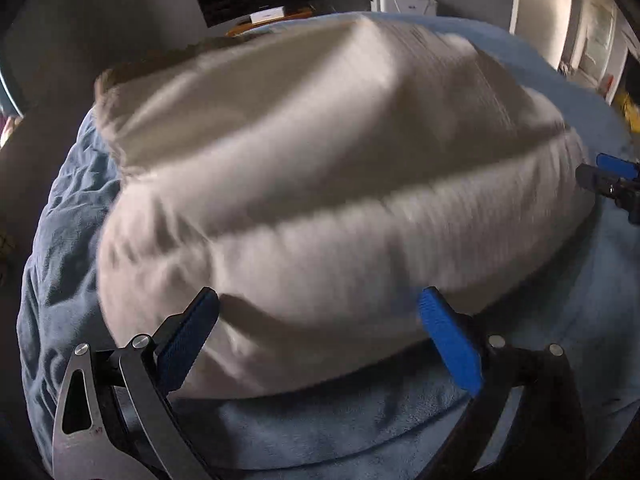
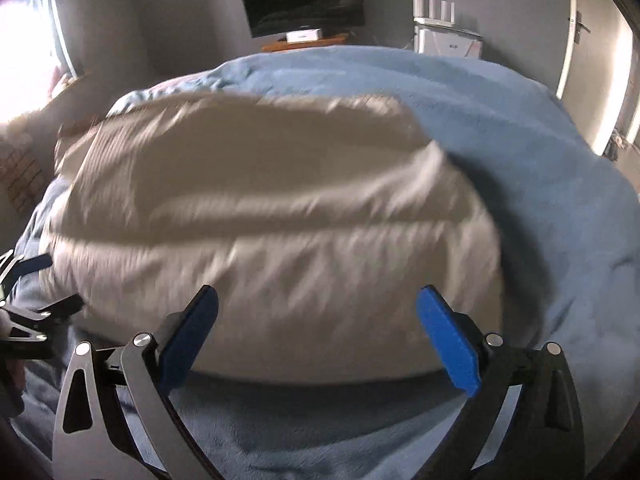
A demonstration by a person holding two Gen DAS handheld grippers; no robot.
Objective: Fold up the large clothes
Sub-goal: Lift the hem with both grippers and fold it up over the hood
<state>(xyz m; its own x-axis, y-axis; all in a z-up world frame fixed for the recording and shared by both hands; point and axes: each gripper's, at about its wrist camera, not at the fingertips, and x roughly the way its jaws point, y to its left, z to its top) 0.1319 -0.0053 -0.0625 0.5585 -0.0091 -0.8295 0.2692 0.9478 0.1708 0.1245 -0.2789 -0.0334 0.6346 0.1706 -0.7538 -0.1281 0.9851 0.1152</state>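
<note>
Blue bedding covers the bed [image 2: 520, 152]; a dark screen [image 2: 304, 0] stands against the far wall. On the bed lies the cream garment [image 1: 320, 184], folded into a broad bundle, blurred in both views; its long axis runs crosswise to both tools. The left hand-held gripper [image 1: 320, 308] stands at the near edge towards the garment's left end, jaws wide apart, holding nothing; the right hand-held gripper [image 2: 318, 308] stands likewise towards the right end, jaws wide, empty. Neither appears nearer; judged, the next fold takes that near edge.
</note>
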